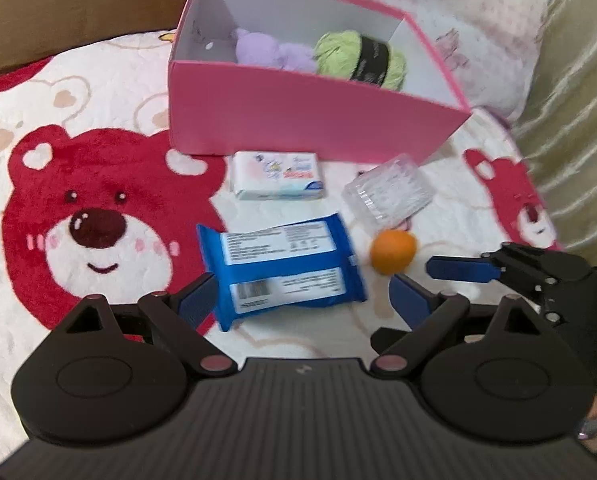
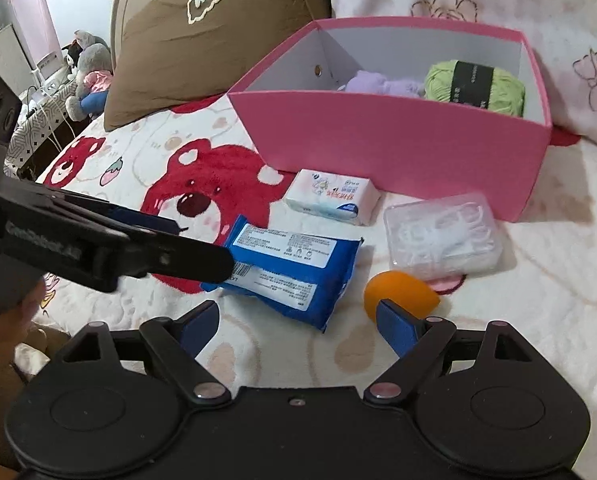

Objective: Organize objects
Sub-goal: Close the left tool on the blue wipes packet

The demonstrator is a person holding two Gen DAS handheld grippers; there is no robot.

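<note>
Bear-print bedspread point(image 2: 186, 196), brown pillow point(image 2: 202, 40), prob. shelf w/ plush toys point(image 2: 86, 64) behind.

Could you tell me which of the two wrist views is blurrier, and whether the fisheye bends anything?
Left wrist view: softer, with motion blur smearing the blue wipes pack and orange ball. Right wrist view: crisper, so print on the tissue packet shows. Both views: the pink box has bowed edges, and the corners go dark.

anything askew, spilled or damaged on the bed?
Nothing spilled or damaged. The blue plastic wipes pack lies skewed, label-side up, its near end crumpled. The clear plastic floss-pick case looks closed.
</note>
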